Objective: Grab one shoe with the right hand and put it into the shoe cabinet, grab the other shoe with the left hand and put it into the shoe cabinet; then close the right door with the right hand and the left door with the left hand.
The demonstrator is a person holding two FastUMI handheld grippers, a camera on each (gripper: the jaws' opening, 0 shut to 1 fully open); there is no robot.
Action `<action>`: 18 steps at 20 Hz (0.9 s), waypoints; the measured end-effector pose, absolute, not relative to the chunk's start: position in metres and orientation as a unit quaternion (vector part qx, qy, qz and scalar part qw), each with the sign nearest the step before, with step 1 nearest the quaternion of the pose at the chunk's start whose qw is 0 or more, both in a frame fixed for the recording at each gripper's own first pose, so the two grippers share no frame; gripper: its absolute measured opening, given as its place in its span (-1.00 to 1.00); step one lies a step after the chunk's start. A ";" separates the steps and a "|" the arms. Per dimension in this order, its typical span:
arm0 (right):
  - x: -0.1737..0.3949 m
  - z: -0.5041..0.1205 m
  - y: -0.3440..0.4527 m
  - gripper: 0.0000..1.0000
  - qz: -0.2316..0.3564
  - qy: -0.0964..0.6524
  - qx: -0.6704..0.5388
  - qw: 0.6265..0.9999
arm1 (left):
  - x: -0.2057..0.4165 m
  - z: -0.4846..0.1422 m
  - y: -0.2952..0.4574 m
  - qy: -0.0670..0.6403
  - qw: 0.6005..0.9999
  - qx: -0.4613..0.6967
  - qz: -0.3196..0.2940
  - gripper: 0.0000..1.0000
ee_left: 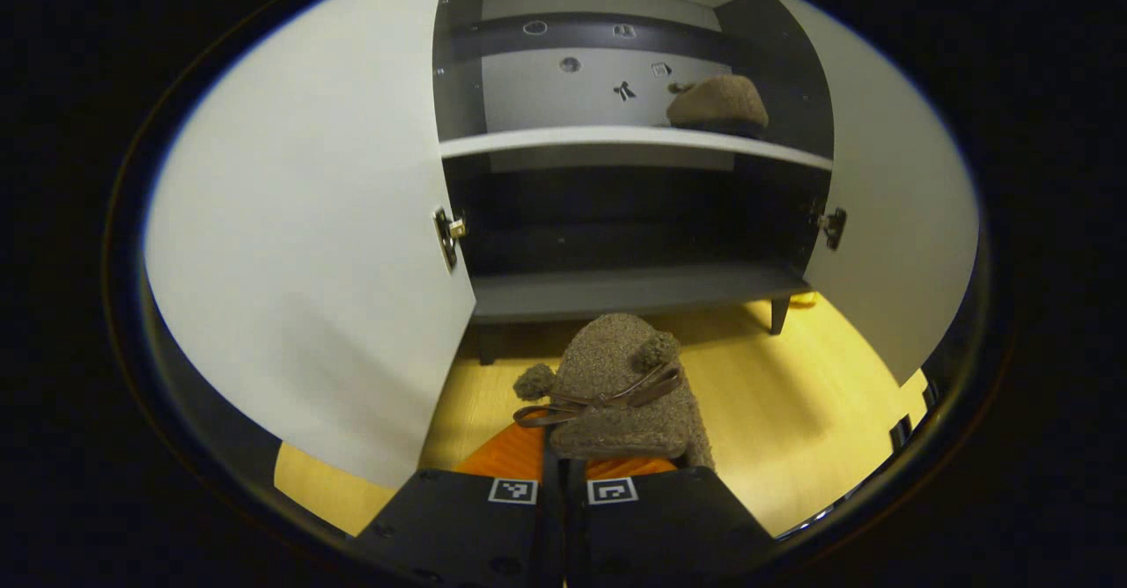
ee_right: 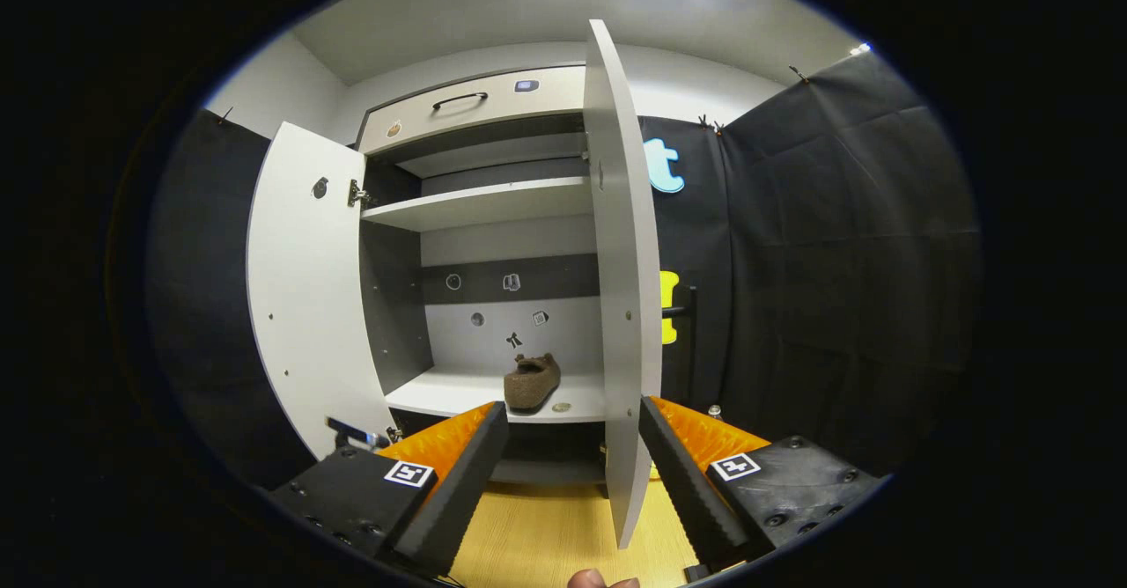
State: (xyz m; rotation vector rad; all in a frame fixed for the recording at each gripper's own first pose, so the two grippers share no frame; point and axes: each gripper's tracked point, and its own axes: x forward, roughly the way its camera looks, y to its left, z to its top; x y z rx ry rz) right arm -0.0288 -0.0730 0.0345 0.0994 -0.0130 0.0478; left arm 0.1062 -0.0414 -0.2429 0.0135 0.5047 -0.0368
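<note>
In the left gripper view, the left gripper [ee_left: 563,474] is closed on a fuzzy brown shoe [ee_left: 621,390], both fingers pressed against its heel end so that the shoe sticks out straight ahead of the tool, its bow and pompoms on top. Past the shoe's toe stands the cabinet [ee_left: 629,293], raised on short legs above the wooden floor [ee_left: 792,412]. The left door [ee_left: 308,245] swings wide to the tool's left, the right door [ee_left: 889,218] to its right. Ahead and above, on the middle shelf [ee_left: 616,139], the second shoe [ee_left: 718,102] sits toward the right side.

In the right gripper view, the right gripper [ee_right: 572,465] is spread open and holds nothing. The right door's [ee_right: 621,280] edge stands upright between its two fingers, touching neither. Beyond it, ahead and slightly left, the second shoe [ee_right: 532,382] rests on the shelf [ee_right: 458,393], with the left door [ee_right: 304,297] open farther left. A fingertip [ee_right: 603,580] shows at the bottom edge.
</note>
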 end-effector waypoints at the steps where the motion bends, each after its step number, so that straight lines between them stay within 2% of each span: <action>1: -0.028 0.032 -0.075 0.97 0.025 -0.005 0.049 0.998 | 0.107 -0.221 -0.042 0.243 0.970 -0.004 -0.011 -0.87; 10: -0.028 0.007 -0.104 1.00 0.020 0.020 0.058 0.998 | 0.164 -0.044 -0.062 0.194 0.980 -0.040 -0.010 -0.87; 15: -0.030 -0.001 -0.126 0.97 0.002 0.024 0.062 0.998 | 0.228 0.005 -0.074 0.181 0.983 -0.020 -0.005 -0.88; 18: -0.030 -0.007 -0.139 0.97 -0.011 0.030 0.069 0.997 | 0.277 0.009 -0.083 0.187 0.982 -0.016 -0.003 -0.88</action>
